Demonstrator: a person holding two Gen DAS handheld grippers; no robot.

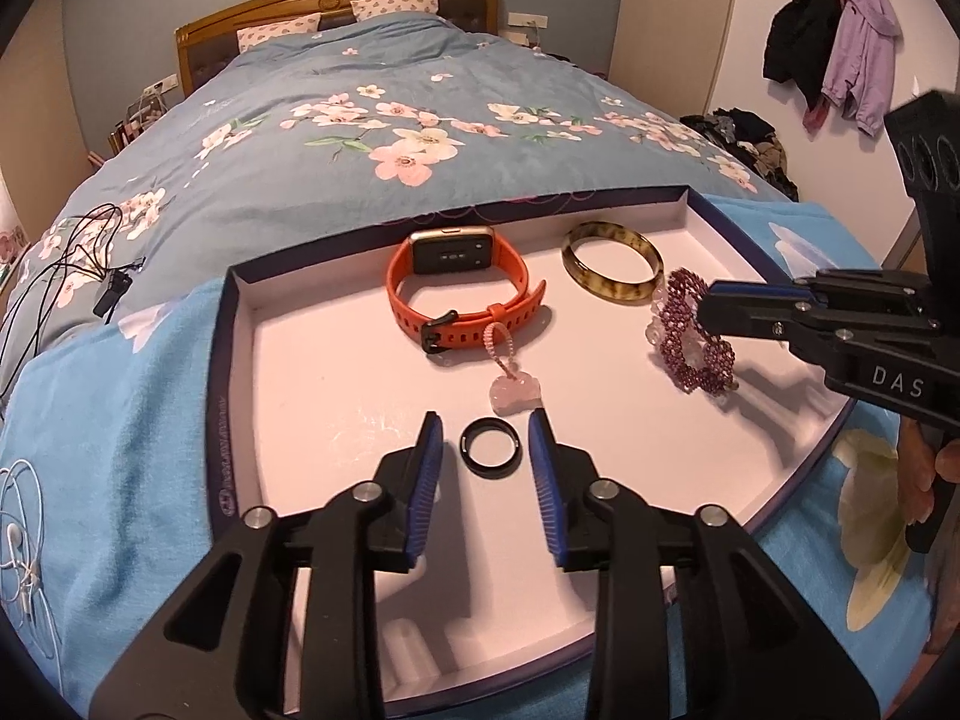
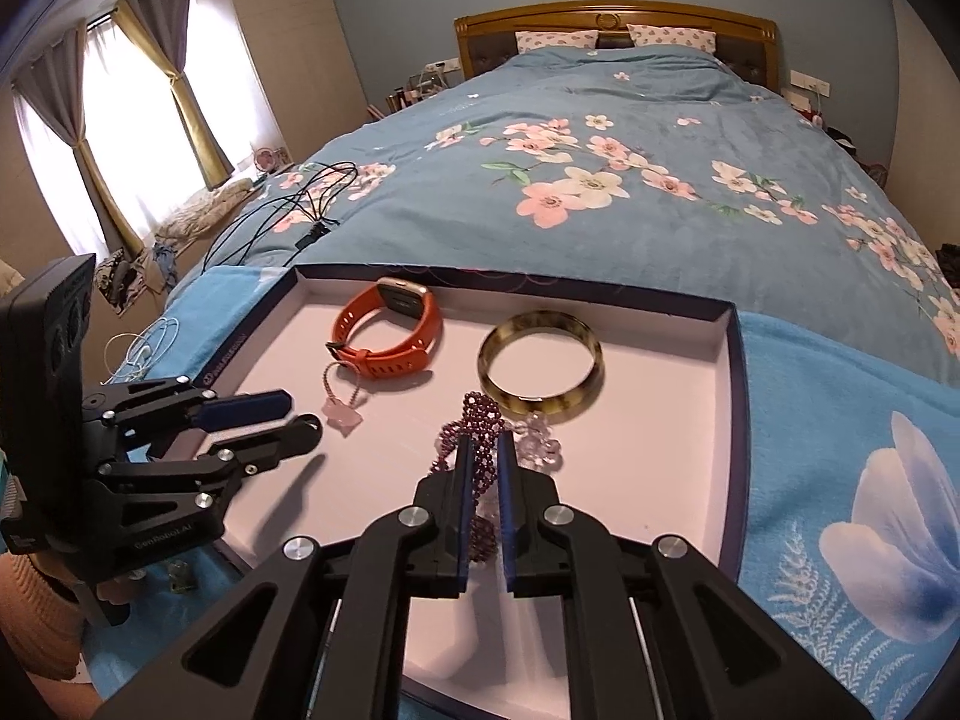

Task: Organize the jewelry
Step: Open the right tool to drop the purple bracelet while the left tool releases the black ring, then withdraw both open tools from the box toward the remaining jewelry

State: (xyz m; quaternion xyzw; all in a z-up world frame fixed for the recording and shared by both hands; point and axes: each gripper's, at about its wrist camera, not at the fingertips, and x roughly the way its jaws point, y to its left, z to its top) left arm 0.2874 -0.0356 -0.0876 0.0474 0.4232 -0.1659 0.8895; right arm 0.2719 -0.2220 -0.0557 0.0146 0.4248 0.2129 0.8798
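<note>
The tray (image 1: 240, 396), a shallow white-lined box lid on the bed (image 1: 312, 138), is the biggest piece; its low dark rim runs close on the outer side of both pairs of jaws, and bare floor lies between them.

Beyond the left jaws stands the orange watch (image 1: 462, 294): rubbery strap, heavier at the case, best taken by the strap. Right of it, just ahead of the right jaws, lies the bangle (image 2: 540, 369), rigid, smooth, probably slippery and breakable, so a grip across its rim looks safest.

The bead bracelet (image 2: 477, 420) is limp, and its strands will sag. The right gripper (image 2: 483, 450) has its jaws nearly closed on the strands.

The pink charm (image 1: 515, 391) on its cord sits just past the left tips.

The black ring (image 1: 491, 447), small, hard and light, lies flat between the parted jaws of the left gripper (image 1: 485, 438), untouched; it could skid when pinched.
</note>
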